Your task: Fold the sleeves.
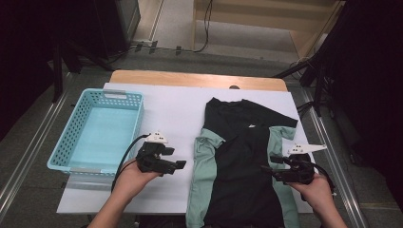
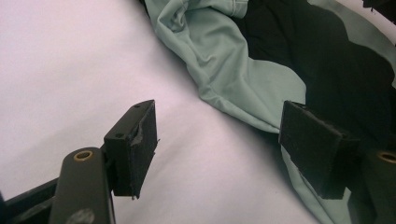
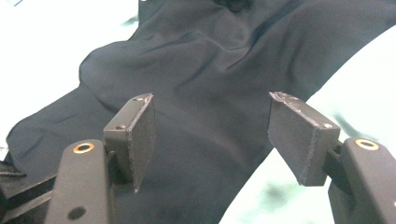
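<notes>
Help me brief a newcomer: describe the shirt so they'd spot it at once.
On the white sheet covering the table, look right of the light blue basket. The shirt lies flat there between the left gripper and right gripper. It is black with mint-green side panels, the sheet's lone garment.

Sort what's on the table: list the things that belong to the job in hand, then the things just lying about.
In the job:
- black and green shirt, spread flat on the table
- left gripper, open, beside the shirt's green edge
- right gripper, open, over the shirt

Lying about:
- blue basket, nothing in it
- white sheet covering the table
</notes>
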{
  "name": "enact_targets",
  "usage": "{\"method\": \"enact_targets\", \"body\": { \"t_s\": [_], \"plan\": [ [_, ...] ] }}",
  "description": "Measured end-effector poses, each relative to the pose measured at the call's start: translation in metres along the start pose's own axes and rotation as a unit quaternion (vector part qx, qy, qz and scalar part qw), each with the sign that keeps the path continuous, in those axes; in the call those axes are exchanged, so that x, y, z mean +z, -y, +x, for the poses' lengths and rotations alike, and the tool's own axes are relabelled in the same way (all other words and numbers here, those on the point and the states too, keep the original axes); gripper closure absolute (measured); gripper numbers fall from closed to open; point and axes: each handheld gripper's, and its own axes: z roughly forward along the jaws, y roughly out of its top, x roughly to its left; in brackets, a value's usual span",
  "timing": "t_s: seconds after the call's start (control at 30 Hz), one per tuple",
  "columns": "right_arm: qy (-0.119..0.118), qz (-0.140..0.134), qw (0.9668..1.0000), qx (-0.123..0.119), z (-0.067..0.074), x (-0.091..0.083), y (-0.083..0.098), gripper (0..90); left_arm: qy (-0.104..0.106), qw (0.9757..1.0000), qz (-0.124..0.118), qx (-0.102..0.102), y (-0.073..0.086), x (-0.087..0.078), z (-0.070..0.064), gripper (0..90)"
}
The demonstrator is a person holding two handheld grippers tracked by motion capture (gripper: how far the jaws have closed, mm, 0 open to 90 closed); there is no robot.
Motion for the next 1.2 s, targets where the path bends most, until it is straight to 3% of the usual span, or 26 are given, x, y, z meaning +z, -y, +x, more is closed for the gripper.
{"method": "enact_targets", "body": {
  "t_s": [0.33,1.2],
  "plan": [
    [0.008,-0.005,0.9999,0.01,-0.006,0.001,-0.005,31.1,-0.004,0.9999,-0.004,-0.01,0.007,-0.004,0.0,29.1],
    [0.061,-0.017,0.9968,0.05,-0.035,-0.007,-0.006,30.9,-0.012,0.9998,-0.002,-0.014,0.011,-0.004,0.006,29.2]
  ]
}}
